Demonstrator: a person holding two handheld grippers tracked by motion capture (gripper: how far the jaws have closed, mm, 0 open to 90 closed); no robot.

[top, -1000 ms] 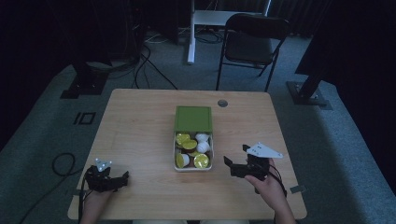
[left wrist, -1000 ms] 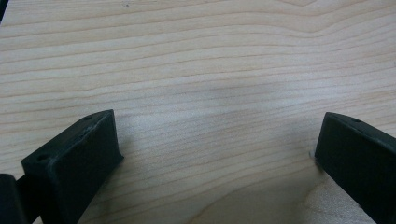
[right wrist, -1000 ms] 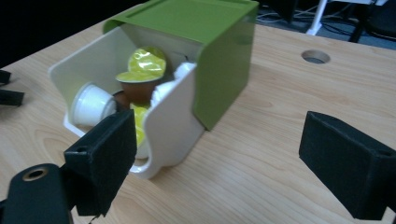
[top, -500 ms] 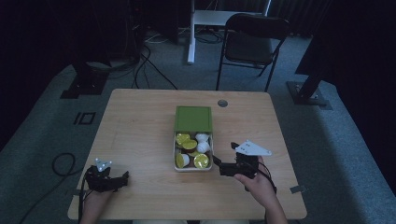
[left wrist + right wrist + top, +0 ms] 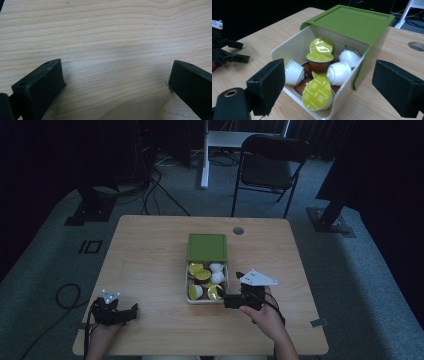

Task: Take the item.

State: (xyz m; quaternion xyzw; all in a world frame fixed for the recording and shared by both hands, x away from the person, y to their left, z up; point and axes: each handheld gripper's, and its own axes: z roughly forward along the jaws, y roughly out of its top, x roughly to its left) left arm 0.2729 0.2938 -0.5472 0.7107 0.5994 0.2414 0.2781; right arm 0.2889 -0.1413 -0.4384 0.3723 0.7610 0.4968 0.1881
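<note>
While left gripper (image 5: 131, 310) stays, right gripper (image 5: 223, 300) has neared box (image 5: 189, 296).

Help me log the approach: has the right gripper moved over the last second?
Yes. In the high view the right gripper has shifted left toward the box of capsules, which sits in the same place on the table; its open jaws now reach the box's near right corner.

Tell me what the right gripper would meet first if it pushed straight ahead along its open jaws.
Most likely the right gripper meets the white box's near corner and the yellow-lidded capsule leaning there; depth is uncertain.
</note>
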